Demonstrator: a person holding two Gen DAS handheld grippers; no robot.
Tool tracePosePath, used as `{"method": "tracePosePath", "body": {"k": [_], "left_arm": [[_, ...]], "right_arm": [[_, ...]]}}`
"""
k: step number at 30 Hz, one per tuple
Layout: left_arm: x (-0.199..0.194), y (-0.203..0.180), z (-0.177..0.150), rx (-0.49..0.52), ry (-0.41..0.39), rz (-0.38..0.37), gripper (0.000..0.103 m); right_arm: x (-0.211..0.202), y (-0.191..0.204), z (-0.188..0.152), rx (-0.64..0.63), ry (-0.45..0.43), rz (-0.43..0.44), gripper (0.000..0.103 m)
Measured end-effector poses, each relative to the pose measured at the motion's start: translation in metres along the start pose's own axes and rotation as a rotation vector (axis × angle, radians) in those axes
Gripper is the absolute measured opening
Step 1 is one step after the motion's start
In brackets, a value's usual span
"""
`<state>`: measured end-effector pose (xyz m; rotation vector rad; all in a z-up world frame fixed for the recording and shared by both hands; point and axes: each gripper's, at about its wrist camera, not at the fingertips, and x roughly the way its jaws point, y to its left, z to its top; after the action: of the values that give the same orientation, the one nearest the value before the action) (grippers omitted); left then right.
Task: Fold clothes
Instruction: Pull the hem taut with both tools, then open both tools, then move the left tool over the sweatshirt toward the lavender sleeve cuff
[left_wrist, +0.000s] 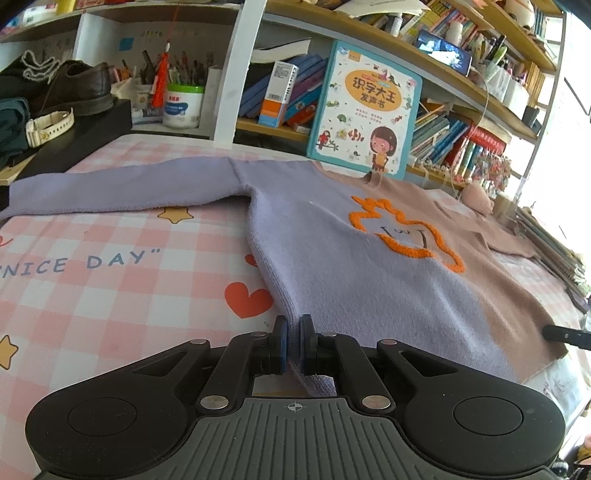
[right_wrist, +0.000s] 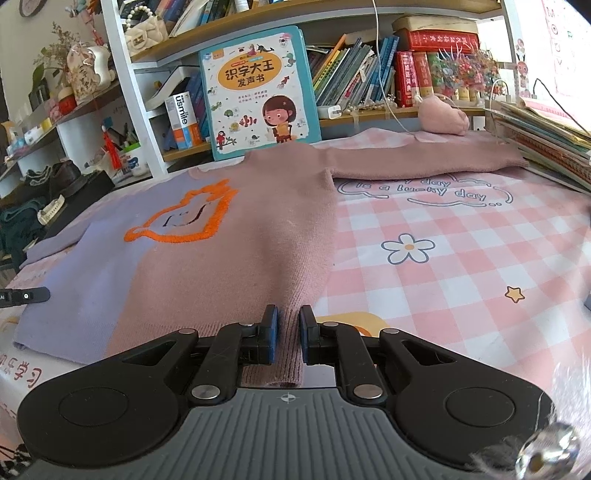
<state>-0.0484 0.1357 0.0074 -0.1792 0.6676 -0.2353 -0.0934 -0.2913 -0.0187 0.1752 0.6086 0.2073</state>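
A small knit sweater (left_wrist: 332, 266) lies flat, face up, on a pink checked cloth (left_wrist: 110, 258). Its one half is lilac, the other dusty pink (right_wrist: 258, 240), with an orange outlined shape on the chest. Both sleeves are spread out sideways. My left gripper (left_wrist: 293, 325) is shut on the lilac bottom corner of the hem. My right gripper (right_wrist: 288, 317) is shut on the pink bottom corner. A tip of the right gripper (left_wrist: 565, 336) shows at the edge of the left wrist view.
A children's picture book (left_wrist: 364, 110) leans against the bookshelf just behind the collar. A shoe and a watch (left_wrist: 48, 125) sit on a black box at the left. A stack of books (right_wrist: 546, 144) lies by the pink cuff, a pink soft toy (right_wrist: 443, 118) behind it.
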Motion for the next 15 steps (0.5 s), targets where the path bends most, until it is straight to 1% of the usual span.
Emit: {"method": "tracePosePath", "body": {"k": [2,5,7,8,9,10,11,12,14,15], "left_arm": [[0.000,-0.001,-0.001,0.014,0.000,0.004,0.007],[-0.005,-0.006,-0.003,0.061,-0.018,0.026,0.009],[-0.009,-0.011,-0.004,0.097,-0.032,0.045,0.013],[-0.013,-0.014,-0.005,0.116,-0.044,0.056,0.020],[-0.017,-0.016,-0.005,0.135,-0.057,0.067,0.030],[-0.021,-0.018,-0.006,0.151,-0.073,0.078,0.036],[-0.025,-0.021,-0.006,0.166,-0.092,0.089,0.051],[-0.030,-0.023,-0.007,0.181,-0.112,0.100,0.062],[-0.036,-0.027,-0.007,0.214,-0.141,0.113,0.069],[-0.039,-0.029,-0.007,0.230,-0.155,0.119,0.071]], "right_arm": [[0.000,0.000,0.000,-0.005,-0.001,-0.004,0.012],[-0.001,0.001,0.000,-0.007,-0.004,-0.012,0.014],[-0.005,0.002,0.001,-0.008,-0.020,-0.020,0.024],[-0.007,0.003,0.001,-0.009,-0.033,-0.024,0.037],[-0.010,0.004,0.002,-0.010,-0.049,-0.029,0.047],[-0.013,0.004,0.003,-0.012,-0.069,-0.032,0.048],[-0.016,0.006,0.004,-0.015,-0.087,-0.034,0.049],[-0.019,0.007,0.006,-0.020,-0.103,-0.037,0.053],[-0.023,0.010,0.007,-0.030,-0.130,-0.043,0.059],[-0.024,0.012,0.008,-0.037,-0.138,-0.041,0.060]]}}
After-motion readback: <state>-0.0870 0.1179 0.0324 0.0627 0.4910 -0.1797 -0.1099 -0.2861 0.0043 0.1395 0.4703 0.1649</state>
